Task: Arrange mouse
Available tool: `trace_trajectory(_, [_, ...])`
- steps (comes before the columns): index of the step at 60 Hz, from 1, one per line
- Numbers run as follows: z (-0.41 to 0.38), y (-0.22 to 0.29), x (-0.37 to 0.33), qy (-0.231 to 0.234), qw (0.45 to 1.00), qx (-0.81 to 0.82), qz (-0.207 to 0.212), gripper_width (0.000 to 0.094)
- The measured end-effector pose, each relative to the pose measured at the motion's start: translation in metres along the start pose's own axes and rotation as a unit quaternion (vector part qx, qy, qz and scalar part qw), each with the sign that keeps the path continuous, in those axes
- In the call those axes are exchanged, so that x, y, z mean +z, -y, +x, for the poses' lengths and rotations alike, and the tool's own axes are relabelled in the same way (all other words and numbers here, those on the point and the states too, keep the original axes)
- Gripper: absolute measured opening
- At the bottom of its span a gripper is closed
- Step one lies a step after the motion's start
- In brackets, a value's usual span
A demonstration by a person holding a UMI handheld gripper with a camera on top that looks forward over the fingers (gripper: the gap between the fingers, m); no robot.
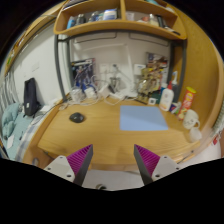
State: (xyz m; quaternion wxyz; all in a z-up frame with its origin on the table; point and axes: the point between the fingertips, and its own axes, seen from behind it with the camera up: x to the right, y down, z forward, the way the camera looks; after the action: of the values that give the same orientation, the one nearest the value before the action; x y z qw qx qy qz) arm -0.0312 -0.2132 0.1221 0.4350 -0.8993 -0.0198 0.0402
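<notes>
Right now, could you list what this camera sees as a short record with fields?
surface: wooden desk
mouse: small dark mouse, on the bare wood, left of the mat
mat: blue mouse mat, nothing on it
tongs: tongs open, empty, well short of the mouse
behind: shelf above the desk, bottles at its right end

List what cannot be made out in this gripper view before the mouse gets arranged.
- Mouse: a small dark blob on the desk, too small to tell which way it faces or whether it has a cable.
- Shelf items: too small and warped by the wide-angle lens to name.
- Bottles beyond the blue mat: labels unreadable.
- Gripper: open; body cut off below.
</notes>
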Motion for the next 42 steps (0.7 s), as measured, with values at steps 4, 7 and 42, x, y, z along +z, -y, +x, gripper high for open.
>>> trace_trajectory(4, [-0.04, -0.012, 0.022, 0.02, 1.0, 0.0, -0.014, 0.0835])
trace_trajectory(7, [-0.067, -0.016, 0.04, 0.035, 0.999, -0.001, -0.023, 0.0835])
trace_trajectory(42, [-0.194, 0.019, 0.245, 0.018, 0.993, -0.011, -0.119, 0.0837])
